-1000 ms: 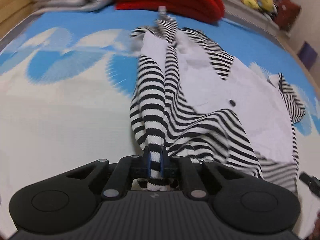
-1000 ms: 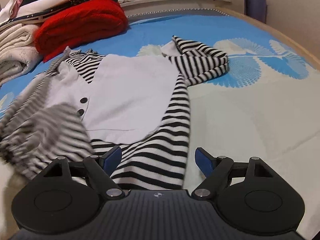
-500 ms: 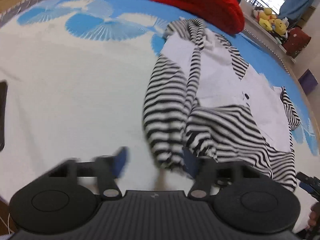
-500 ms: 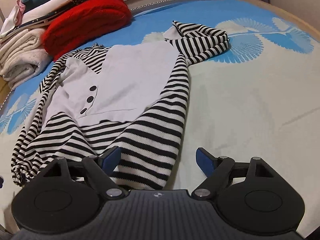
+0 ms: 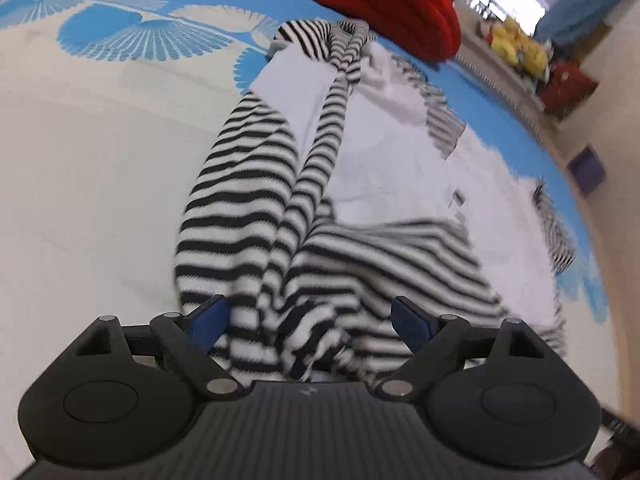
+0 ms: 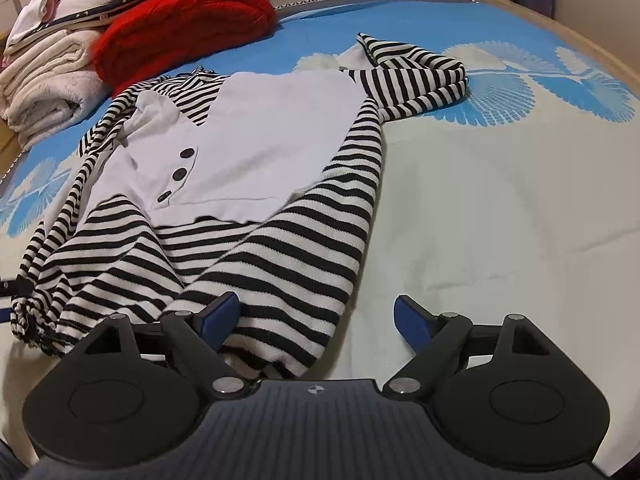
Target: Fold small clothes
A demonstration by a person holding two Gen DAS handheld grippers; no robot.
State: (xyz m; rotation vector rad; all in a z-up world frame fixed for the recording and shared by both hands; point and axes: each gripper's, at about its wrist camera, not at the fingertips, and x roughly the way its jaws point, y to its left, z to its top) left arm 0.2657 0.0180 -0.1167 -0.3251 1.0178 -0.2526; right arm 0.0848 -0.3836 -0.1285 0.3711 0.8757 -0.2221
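Note:
A small black-and-white striped garment (image 6: 280,264) with a white front panel (image 6: 260,140) and three black buttons lies spread on the bed. My left gripper (image 5: 308,312) hovers low over its bunched striped hem (image 5: 296,332). Its jaws are opening, with the cloth lying loose between the blue pads and not pressed. One striped sleeve (image 5: 336,120) runs down the garment's left side. My right gripper (image 6: 316,306) stands open over the hem's other corner, its left pad (image 6: 220,312) above the stripes and its right pad over bare sheet. The other sleeve (image 6: 416,76) lies folded back at the far right.
The bedsheet (image 6: 500,200) is cream with blue fan prints. A red knit pile (image 6: 188,20) and folded white towels (image 6: 44,80) lie beyond the garment. Plush toys (image 5: 516,44) sit on a ledge past the bed's far edge.
The left gripper has let go of the striped sleeve cuff, opened wide and sunk toward the hem; the sleeve has dropped onto the garment. The right gripper has shifted slightly and stayed open.

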